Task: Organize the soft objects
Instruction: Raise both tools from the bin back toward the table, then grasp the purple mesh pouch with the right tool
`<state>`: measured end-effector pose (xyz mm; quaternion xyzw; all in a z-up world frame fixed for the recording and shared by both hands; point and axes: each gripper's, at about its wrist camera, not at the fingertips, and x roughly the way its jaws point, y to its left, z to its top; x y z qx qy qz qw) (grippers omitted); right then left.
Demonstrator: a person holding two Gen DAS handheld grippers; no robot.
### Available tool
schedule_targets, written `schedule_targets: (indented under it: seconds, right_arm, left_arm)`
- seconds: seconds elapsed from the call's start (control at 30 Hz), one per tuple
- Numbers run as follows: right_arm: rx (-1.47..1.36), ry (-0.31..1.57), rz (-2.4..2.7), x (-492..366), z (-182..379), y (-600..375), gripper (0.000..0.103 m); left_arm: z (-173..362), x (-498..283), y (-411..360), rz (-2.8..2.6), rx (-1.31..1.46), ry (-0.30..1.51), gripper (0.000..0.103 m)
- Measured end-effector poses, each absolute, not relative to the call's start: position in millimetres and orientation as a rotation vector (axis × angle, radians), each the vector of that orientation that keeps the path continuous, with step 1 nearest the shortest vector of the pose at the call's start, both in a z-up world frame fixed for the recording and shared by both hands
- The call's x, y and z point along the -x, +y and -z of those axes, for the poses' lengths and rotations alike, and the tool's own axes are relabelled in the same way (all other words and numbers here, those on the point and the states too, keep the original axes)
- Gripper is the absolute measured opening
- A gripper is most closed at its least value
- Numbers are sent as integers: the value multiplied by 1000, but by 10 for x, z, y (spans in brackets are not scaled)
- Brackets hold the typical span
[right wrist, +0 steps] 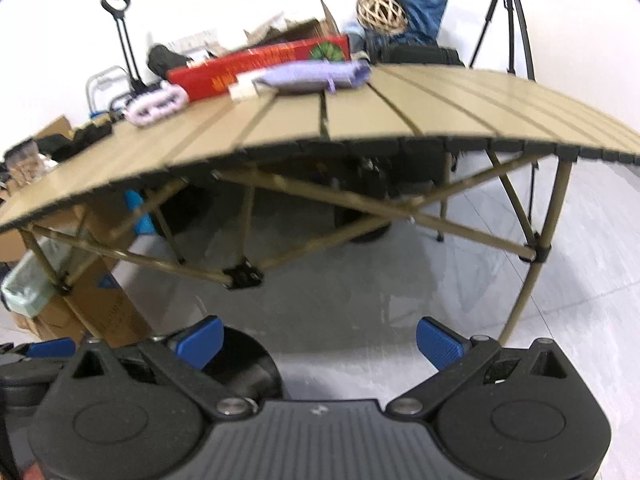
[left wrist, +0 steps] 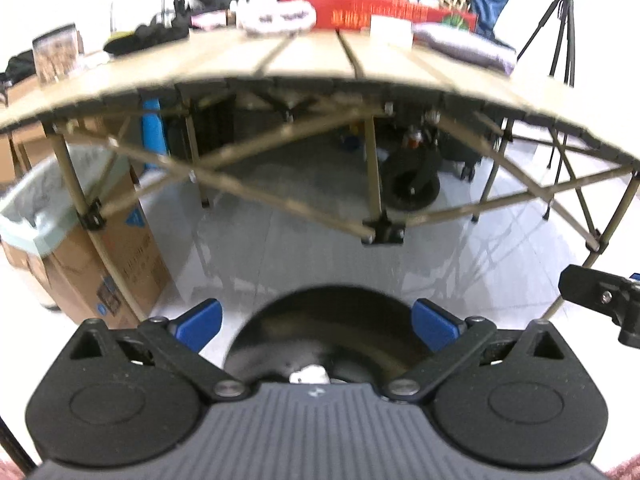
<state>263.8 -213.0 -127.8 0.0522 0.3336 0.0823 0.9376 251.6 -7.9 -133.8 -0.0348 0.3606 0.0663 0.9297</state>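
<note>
Both wrist views look from below the near edge of a tan slatted folding table [left wrist: 320, 56], its crossed brace legs standing on a pale grey floor [left wrist: 280, 248]. We see the tabletop's near half bare; everything rests along the far edge.

To the left of the table stands a cardboard box [left wrist: 120, 248] lined with a pale green bag. A black tripod [left wrist: 560, 28] stands at the right against the white wall.

On the far edge of the table, we note a long red box [right wrist: 256, 66] lying flat. Behind it sit a blue bag [right wrist: 420, 4] and a woven rattan ball [right wrist: 380, 10], touching each other.

The soft objects lie in front of the red box. A folded lavender cloth [right wrist: 316, 76] rests just beside it, toward the right. A white and lilac fluffy ring [right wrist: 158, 104] lies left of it, well apart from the cloth. A heap of black fabric [left wrist: 148, 36] lies farther left.

A small white block [right wrist: 244, 90] sits next to the lavender cloth; blur hides what it is.

The left gripper [left wrist: 318, 324] is held below table height, its blue pads [left wrist: 202, 322] spread wide with nothing between them. The right gripper [right wrist: 320, 342] is likewise low, spread wide and empty, and both are well apart from the soft objects.
</note>
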Motion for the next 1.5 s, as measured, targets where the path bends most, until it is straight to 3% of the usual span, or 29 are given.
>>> schedule_targets:
  seconds: [0.33,0.97,1.5]
  right_arm:
    - [-140,512,-240,-2384,971,-2185,103]
    - [-19,229,-251,-2361,557,-2053,103]
    - [-2,160,-214,-2966,289,-2080,103]
  left_arm:
    - [992,-2286,-174,-139,-27,562,103]
    - [514,-2414,-117,-146,5,408,103]
    - [240,-2965,142,-181,78,379,103]
